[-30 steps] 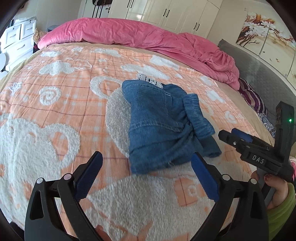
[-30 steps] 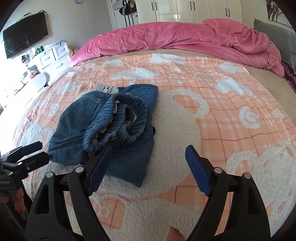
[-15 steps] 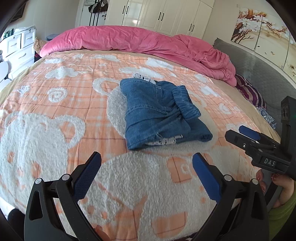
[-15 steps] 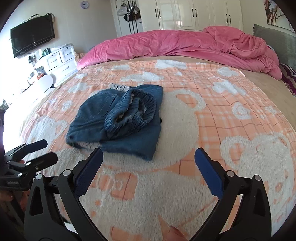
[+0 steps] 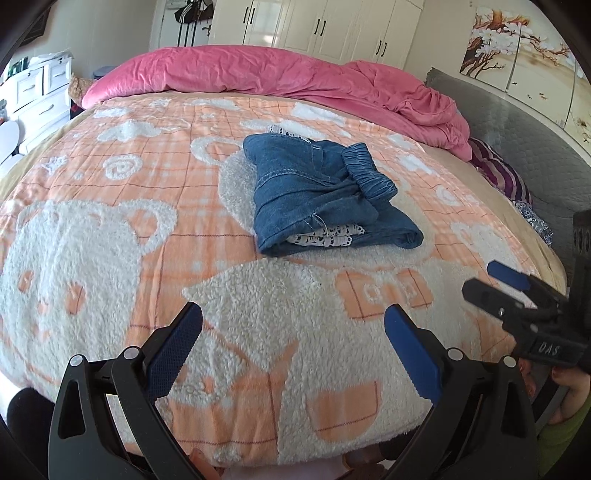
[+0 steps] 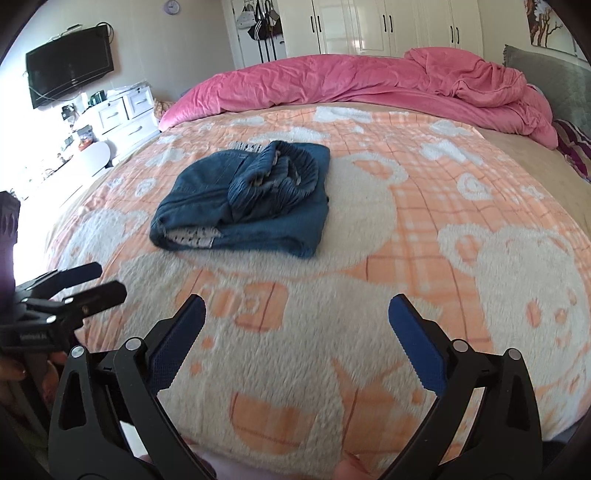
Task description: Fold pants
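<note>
While both grippers, left and right, gape empty, folded pants rest on bear-print blanket, pink duvet behind, white wardrobes beyond.

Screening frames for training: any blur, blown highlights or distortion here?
Right wrist view: denim pants and bear blanket smeared by motion blur, the far left by the white dresser blown out. Left wrist view: sharp, evenly lit, pants crisp. Both: strong fisheye bulge, dark corners.
</note>
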A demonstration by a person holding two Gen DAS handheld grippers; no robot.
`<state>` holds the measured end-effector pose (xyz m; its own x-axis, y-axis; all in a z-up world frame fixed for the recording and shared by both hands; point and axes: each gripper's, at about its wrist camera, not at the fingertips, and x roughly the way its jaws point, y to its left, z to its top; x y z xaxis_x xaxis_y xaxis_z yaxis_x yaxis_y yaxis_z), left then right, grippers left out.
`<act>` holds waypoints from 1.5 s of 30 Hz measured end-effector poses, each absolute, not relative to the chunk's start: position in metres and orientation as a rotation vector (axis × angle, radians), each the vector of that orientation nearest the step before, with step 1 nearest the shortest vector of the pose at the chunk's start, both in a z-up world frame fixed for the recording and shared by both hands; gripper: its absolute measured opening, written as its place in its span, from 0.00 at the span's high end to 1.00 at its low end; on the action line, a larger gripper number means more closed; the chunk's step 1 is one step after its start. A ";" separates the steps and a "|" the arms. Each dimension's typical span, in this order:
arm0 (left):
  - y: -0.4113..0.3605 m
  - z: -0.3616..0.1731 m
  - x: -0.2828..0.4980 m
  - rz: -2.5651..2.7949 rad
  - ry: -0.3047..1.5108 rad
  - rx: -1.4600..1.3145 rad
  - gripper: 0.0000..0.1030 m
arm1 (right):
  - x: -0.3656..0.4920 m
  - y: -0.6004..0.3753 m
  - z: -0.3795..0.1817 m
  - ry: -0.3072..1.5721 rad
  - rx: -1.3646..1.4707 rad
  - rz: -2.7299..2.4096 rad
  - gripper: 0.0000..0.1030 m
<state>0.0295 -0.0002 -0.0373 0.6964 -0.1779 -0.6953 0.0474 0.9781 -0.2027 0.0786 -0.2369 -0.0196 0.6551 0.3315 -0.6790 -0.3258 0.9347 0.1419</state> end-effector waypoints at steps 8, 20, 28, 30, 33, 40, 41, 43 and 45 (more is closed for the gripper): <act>-0.003 -0.044 0.018 -0.123 0.758 -0.186 0.04 | 0.065 -0.235 -0.023 0.734 -0.021 0.358 0.09; -0.001 -0.047 0.020 -0.111 0.770 -0.184 0.04 | 0.071 -0.235 -0.031 0.747 -0.037 0.341 0.09; -0.002 -0.048 0.022 -0.107 0.772 -0.177 0.04 | 0.072 -0.235 -0.032 0.750 -0.044 0.330 0.09; -0.002 -0.049 0.022 -0.104 0.777 -0.177 0.04 | 0.072 -0.235 -0.033 0.751 -0.046 0.329 0.09; -0.002 -0.049 0.022 -0.098 0.777 -0.175 0.04 | 0.073 -0.235 -0.033 0.752 -0.052 0.322 0.09; -0.002 -0.049 0.022 -0.088 0.779 -0.169 0.04 | 0.073 -0.237 -0.035 0.755 -0.050 0.319 0.09; -0.002 -0.049 0.022 -0.088 0.780 -0.168 0.04 | 0.073 -0.237 -0.035 0.755 -0.052 0.320 0.09; -0.002 -0.049 0.022 -0.086 0.781 -0.168 0.04 | 0.073 -0.237 -0.035 0.756 -0.053 0.318 0.09; -0.002 -0.048 0.022 -0.081 0.779 -0.165 0.04 | 0.073 -0.236 -0.035 0.757 -0.053 0.319 0.09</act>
<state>0.0221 -0.0019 -0.0484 0.7092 -0.1337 -0.6922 0.0122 0.9840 -0.1776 0.0733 -0.2365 -0.0350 0.6809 0.2653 -0.6826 -0.3030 0.9506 0.0672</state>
